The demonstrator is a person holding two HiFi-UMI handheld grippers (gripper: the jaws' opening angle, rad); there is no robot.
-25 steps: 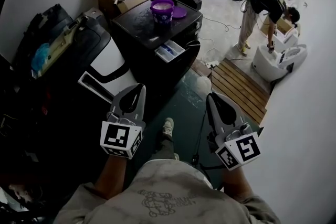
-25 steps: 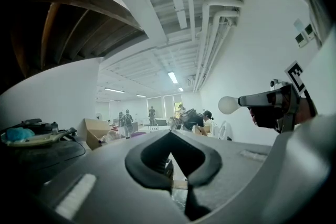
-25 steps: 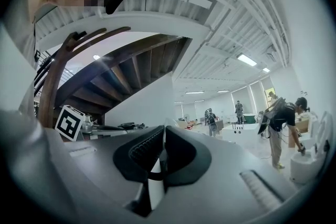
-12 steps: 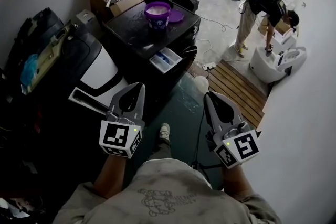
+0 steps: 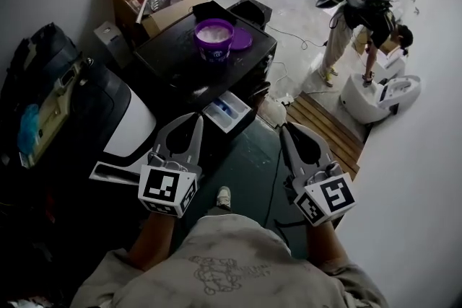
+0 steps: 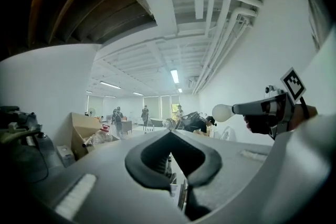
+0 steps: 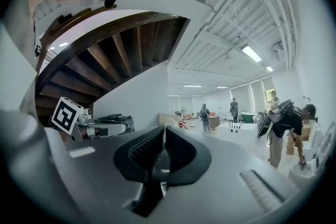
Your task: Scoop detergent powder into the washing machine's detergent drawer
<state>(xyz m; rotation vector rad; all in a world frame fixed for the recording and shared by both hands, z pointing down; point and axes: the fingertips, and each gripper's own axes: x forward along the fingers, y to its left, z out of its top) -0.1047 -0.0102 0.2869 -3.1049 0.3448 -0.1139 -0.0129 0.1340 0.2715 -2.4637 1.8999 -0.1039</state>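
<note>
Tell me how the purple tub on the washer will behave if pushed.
The tub looks nearly full of powder, so probably heavy and steady. Its lid lies beside it, so tipping would likely spill. The glossy washer top may let it slide.

I can read no words, brands or numbers anywhere. The cube on my left gripper bears only a black-and-white square marker, a pattern without letters. The cube on my right gripper bears the same kind. The print on my shirt is too faint to read.
</note>
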